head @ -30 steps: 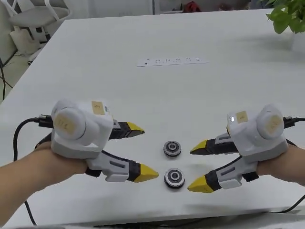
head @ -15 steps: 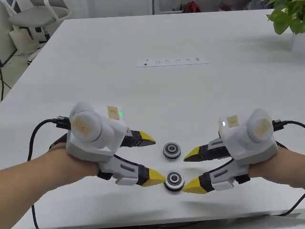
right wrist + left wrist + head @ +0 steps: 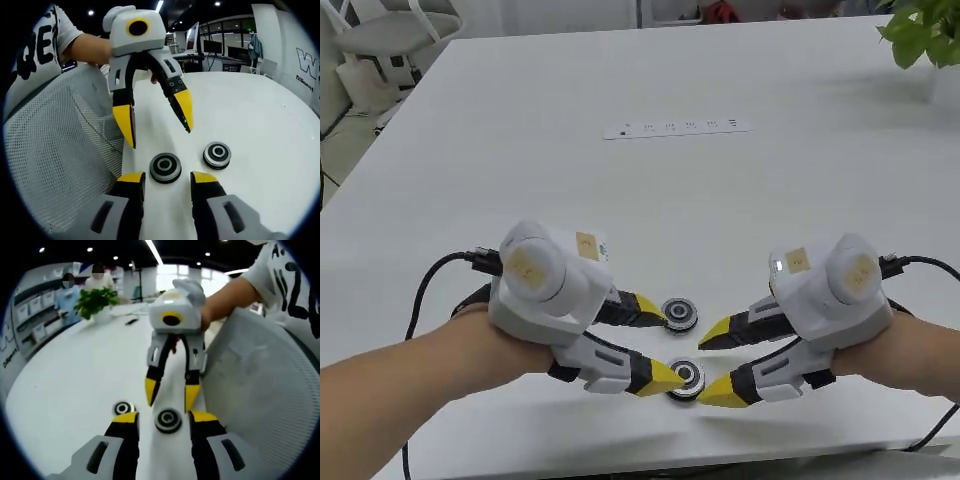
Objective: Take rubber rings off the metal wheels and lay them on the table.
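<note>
Near wheel (image 3: 686, 377) lies flat on white table (image 3: 720, 200), between the lower tips of left gripper (image 3: 663, 343) and right gripper (image 3: 708, 362). Both jaws spread, grasping nothing. Second wheel (image 3: 679, 313) just behind. Power strip (image 3: 677, 128) farther back.

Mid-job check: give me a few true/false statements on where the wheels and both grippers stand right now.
1. The near wheel and the far wheel lie flat on the table. True.
2. The left gripper is shut on the near wheel. False: it is open, with that wheel at its fingertips.
3. The wheels are stacked. False: they lie apart, side by side.
4. The right gripper is open. True.
</note>
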{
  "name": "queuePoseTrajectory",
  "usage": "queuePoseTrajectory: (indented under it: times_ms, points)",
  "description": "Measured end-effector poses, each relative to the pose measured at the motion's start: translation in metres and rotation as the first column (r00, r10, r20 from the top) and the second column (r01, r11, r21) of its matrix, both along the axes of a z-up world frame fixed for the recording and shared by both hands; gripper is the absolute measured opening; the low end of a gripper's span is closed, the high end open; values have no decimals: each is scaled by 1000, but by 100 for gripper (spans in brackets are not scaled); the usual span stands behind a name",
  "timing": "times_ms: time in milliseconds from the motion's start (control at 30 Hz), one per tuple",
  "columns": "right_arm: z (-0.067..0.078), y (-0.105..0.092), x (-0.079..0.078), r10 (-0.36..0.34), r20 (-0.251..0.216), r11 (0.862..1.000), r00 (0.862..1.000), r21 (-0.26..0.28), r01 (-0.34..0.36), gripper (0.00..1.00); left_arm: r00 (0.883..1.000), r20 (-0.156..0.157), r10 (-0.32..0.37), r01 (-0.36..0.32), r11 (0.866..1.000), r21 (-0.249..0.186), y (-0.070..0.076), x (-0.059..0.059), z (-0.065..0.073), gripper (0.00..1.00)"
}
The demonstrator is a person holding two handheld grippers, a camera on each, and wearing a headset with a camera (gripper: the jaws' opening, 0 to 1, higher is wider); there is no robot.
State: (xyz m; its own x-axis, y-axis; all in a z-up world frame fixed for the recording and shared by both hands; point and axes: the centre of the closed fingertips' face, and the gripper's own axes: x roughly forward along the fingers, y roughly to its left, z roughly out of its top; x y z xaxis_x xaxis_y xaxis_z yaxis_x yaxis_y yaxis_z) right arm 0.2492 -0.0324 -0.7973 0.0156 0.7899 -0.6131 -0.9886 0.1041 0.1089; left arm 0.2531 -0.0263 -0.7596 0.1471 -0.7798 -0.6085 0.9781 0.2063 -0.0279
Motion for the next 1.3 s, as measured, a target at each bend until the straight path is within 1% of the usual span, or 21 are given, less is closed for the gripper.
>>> queuePoseTrajectory:
  times_ms: [267, 433, 600, 800, 867, 900, 933, 1033, 1167, 1200, 1233, 1300]
  points:
    - [-1, -1, 0, -10, -10, 1000, 1000, 6, 10, 31, 999, -24, -29, 29, 999, 16, -10, -6, -9, 33]
    - [-2, -1, -1, -8, -9, 1000, 1000, 5, 8, 31, 999, -38, -36, 37, 999, 34, -12, -8, -17, 28]
    - [-2, -2, -1, -13, -11, 1000, 1000, 6, 13, 30, 999, -41, -31, 33, 998, 48, -14, -8, -22, 24]
    - [-3, -2, -3, -6, -9, 1000, 1000, -2, 6, 30, 999, -37, -24, 27, 996, 81, -11, -7, -31, 20]
    - [-4, -2, -3, -5, -10, 1000, 1000, -3, 5, 30, 999, -39, -16, 20, 996, 85, -10, -7, -33, 20]
    - [-4, -2, -3, -4, -10, 1000, 1000, -3, 4, 30, 999, -37, -9, 13, 995, 94, -9, -6, -35, 19]
    - [-4, -2, -3, -3, -9, 1000, 1000, -4, 3, 30, 1000, -22, -10, 12, 996, 92, -9, -4, -34, 18]
    - [-4, -2, -3, -5, -9, 1000, 1000, -2, 5, 30, 1000, -22, -3, 5, 996, 94, -9, -4, -34, 17]
    - [-4, -2, -2, -9, -6, 1000, 1000, 0, 9, 30, 1000, 3, -17, 17, 995, 97, -11, -6, -34, 17]
    - [-3, -1, -2, -8, -4, 1000, 1000, 1, 8, 29, 1000, 1, -28, 27, 993, 119, -10, -9, -36, 17]
    - [-3, -1, -2, -7, -2, 1000, 1000, 1, 7, 28, 1000, 6, -22, 21, 994, 110, -11, -8, -35, 17]
    - [-3, -1, -2, -7, -2, 1000, 1000, 1, 7, 29, 999, 16, -30, 28, 994, 108, -10, -9, -33, 17]
